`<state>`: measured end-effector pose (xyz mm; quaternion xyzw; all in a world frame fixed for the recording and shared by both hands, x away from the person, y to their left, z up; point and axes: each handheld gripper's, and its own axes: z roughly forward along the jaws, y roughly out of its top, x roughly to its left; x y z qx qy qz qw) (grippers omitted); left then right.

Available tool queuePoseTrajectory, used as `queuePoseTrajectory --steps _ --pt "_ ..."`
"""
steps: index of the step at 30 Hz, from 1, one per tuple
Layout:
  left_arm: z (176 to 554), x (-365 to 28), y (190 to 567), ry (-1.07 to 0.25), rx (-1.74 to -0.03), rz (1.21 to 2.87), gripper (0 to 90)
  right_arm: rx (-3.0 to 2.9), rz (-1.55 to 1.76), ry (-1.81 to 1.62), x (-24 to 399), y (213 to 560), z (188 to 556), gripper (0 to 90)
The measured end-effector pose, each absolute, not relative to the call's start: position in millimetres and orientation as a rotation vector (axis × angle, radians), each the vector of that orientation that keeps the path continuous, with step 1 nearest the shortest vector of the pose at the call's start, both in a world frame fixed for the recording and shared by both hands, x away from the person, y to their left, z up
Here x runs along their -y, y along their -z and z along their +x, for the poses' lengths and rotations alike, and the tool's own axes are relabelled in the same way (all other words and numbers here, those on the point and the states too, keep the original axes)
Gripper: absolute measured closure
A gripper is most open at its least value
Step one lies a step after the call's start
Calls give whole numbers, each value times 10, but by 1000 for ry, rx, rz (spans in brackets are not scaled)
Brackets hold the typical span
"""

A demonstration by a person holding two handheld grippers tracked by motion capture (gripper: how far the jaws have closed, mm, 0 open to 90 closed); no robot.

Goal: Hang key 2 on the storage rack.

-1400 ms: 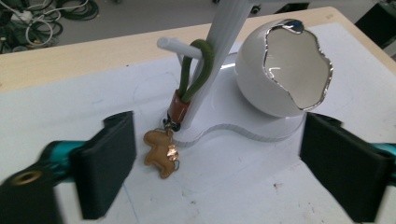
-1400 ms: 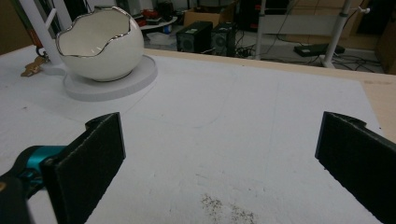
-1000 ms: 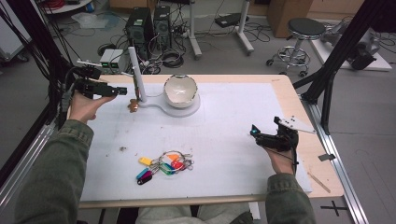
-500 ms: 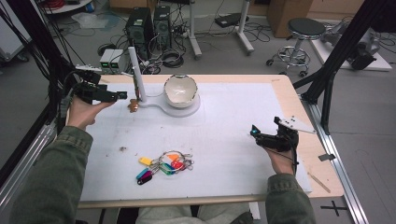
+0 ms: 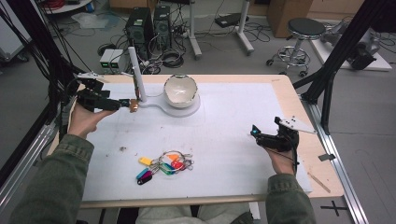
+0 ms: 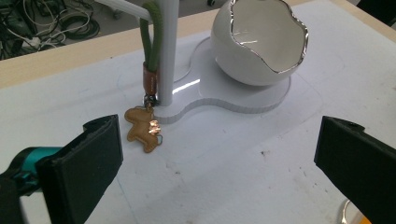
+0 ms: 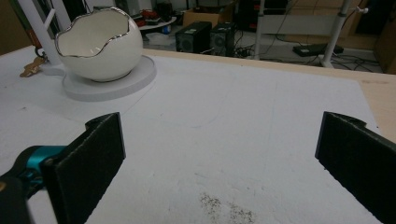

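two tongs: one in each hand, both held low over the bench [image 5: 233,126], far apart from each other
left tongs [image 5: 122,102]: at the far left of the white mat, jaws spread wide, nothing between them; in the left gripper view the two black jaws stand at either edge with bare mat between
left hand [image 5: 84,119]: grips the tongs from below, green sleeve running back to the near edge
right tongs [image 5: 256,133]: near the right edge of the mat, pointing leftward; in the right gripper view the jaws gape wide and hold nothing
right hand [image 5: 282,158]: under the tongs, by the mat's right edge
stand [image 5: 180,108]: white flat base at the far middle of the mat, with an upright white post [image 5: 135,74] at its left end
bowl [image 5: 180,89]: white, egg-shaped, with a jagged silver rim, sitting on the round right end of the stand
cord [image 6: 150,42]: green, hanging down the post, ending in a copper-coloured band
charm [image 6: 143,130]: small tan figure on the cord's end, lying on the mat touching the base's edge, just beyond the left tongs' tips
key tags [image 5: 161,165]: bunch of coloured tags on rings, near middle of the mat, well apart from both tongs
specks [image 7: 224,207]: dark crumbs on the mat between the right jaws
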<state>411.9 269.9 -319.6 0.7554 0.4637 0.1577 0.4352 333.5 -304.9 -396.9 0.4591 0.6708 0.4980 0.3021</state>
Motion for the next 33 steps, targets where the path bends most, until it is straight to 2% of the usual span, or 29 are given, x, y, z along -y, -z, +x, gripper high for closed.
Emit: queuePoseTrajectory --steps 14,33 --pt "3899 -2446 3135 -408 -1041 1941 16 -1785 1216 -1317 3043 3970 3331 6" --pt "3736 -2121 3261 -342 -957 1986 17 -1782 1215 -1318 3047 3968 3328 6"
